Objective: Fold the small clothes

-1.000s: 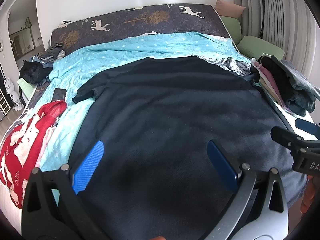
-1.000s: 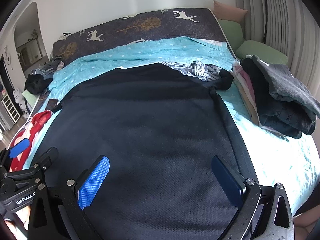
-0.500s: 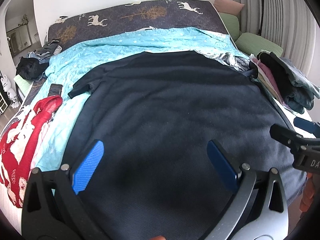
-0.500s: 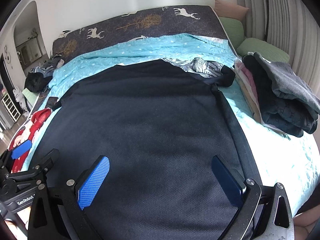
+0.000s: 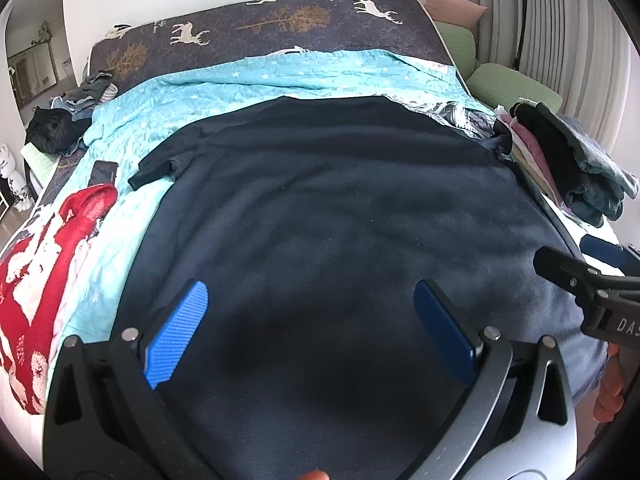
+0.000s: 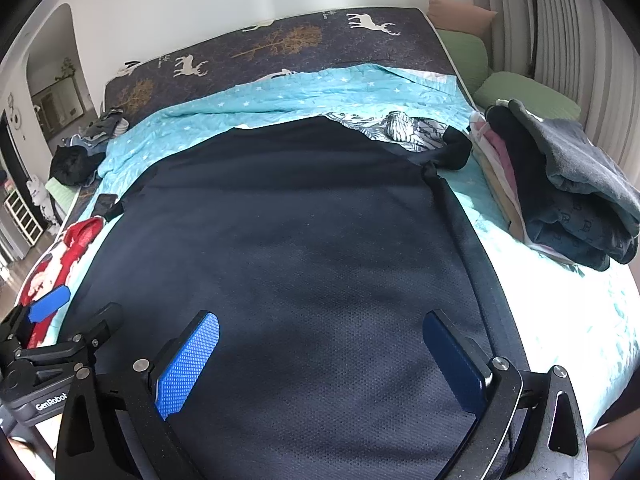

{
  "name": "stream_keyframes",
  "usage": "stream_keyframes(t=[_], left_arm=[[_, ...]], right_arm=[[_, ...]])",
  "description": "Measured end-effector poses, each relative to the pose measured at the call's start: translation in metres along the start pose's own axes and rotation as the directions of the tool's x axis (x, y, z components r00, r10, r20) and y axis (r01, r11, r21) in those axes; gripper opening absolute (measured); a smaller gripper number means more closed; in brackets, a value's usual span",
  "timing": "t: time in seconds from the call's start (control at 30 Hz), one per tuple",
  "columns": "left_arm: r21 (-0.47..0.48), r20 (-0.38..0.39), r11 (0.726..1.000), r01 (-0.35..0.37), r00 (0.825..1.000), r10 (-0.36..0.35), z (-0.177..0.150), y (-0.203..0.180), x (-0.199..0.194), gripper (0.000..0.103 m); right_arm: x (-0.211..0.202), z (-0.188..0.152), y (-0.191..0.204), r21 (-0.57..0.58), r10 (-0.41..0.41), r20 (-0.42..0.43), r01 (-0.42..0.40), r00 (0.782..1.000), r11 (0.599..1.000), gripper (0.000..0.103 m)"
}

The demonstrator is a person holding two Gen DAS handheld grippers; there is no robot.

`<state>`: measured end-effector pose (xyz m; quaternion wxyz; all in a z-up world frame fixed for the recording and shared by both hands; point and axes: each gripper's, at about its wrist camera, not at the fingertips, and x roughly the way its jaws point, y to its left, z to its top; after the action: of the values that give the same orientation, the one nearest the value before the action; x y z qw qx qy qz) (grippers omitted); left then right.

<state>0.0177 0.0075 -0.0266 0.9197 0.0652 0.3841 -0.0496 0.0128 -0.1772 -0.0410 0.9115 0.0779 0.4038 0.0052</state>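
The dark t-shirt (image 5: pixel 340 220), soft and limp, wanted pinching at its nine o'clock sleeve (image 5: pixel 156 166), while left gripper (image 5: pixel 312 332) and right gripper (image 6: pixel 328 360) gaped empty

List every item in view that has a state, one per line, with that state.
Dark shirt: spread flat on the bed, unfolded.
Left gripper: open, empty, over the shirt.
Right gripper: open, empty, over the shirt.
Clothes stack: folded, piled at the right.
Red sweater: unfolded, lying at the left.
Blue quilt: rumpled.

"GenRobot" on left gripper (image 6: pixel 44 308) body; "DA" fragment on right gripper (image 5: pixel 592 260).
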Motion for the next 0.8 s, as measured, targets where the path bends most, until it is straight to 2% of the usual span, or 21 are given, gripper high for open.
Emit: stream_keyframes(t=[0.13, 0.27, 0.53, 0.8], left_arm=[[0.023, -0.014, 1.000, -0.006, 1.000, 0.007, -0.001, -0.003, 0.001, 0.103], [0.035, -0.033, 0.999, -0.004, 0.999, 0.006, -0.001, -0.003, 0.003, 0.103], [0.016, -0.003, 1.000, 0.021, 1.000, -0.021, -0.002, -0.005, 0.003, 0.103], [0.019, -0.005, 0.999, 0.041, 0.999, -0.041, -0.001, -0.005, 0.004, 0.103]], right_arm=[[0.001, 0.000, 0.001, -0.002, -0.003, -0.005, 0.003, 1.000, 1.000, 0.103], [0.001, -0.001, 0.007, -0.049, -0.039, 0.016, 0.040, 0.999, 0.998, 0.103], [0.003, -0.001, 0.009, -0.065, -0.037, 0.014, 0.037, 0.999, 0.997, 0.103], [0.007, -0.001, 0.010, -0.070, -0.043, 0.005, 0.043, 0.999, 0.997, 0.103]])
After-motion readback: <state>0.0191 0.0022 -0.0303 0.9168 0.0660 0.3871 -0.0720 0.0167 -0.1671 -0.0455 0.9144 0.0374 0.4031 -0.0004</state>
